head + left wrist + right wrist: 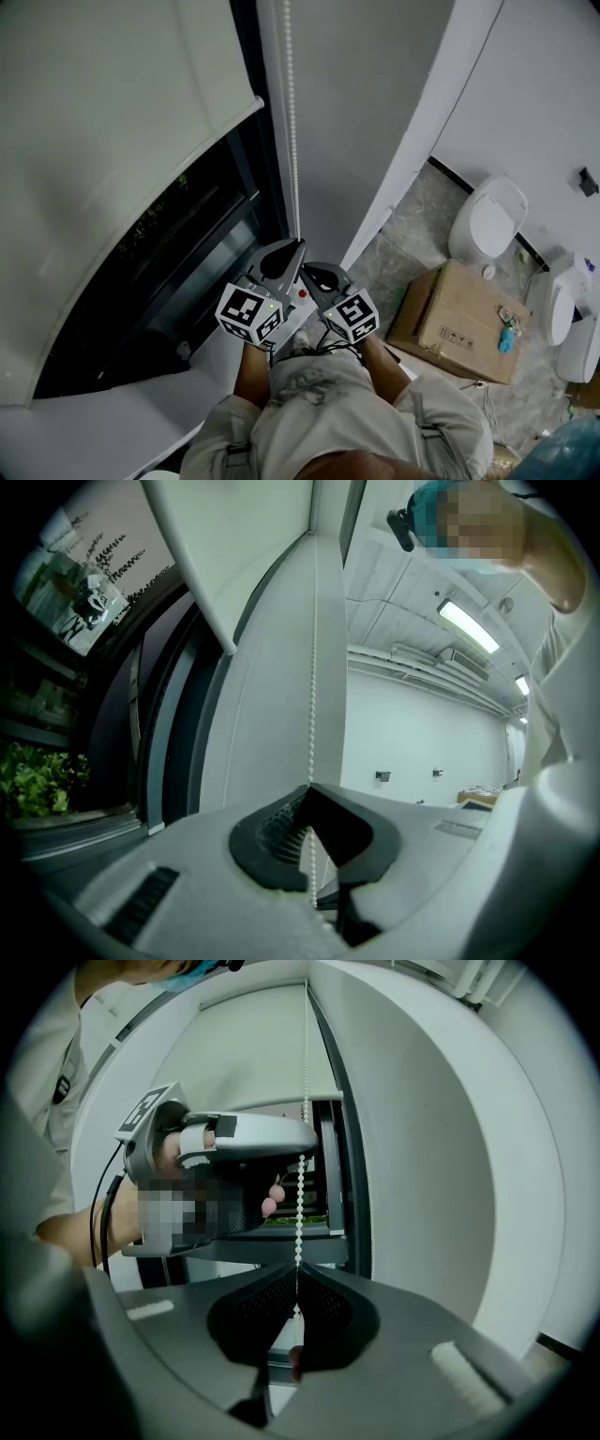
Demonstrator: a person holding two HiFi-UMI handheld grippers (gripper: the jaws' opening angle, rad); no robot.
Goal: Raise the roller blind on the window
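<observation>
Chain-pulling step, it seems: your left gripper (287, 255) and, just below it, your right gripper (320, 277) both pinch the bead chain (292, 122); next, probably pull down.

The roller blind (103, 141) ran past my head view's top edge, and the bead chain (292, 112) had its lower end hidden by the left claw (296, 247). I couldn't read the print on the cardboard box (459, 323).
</observation>
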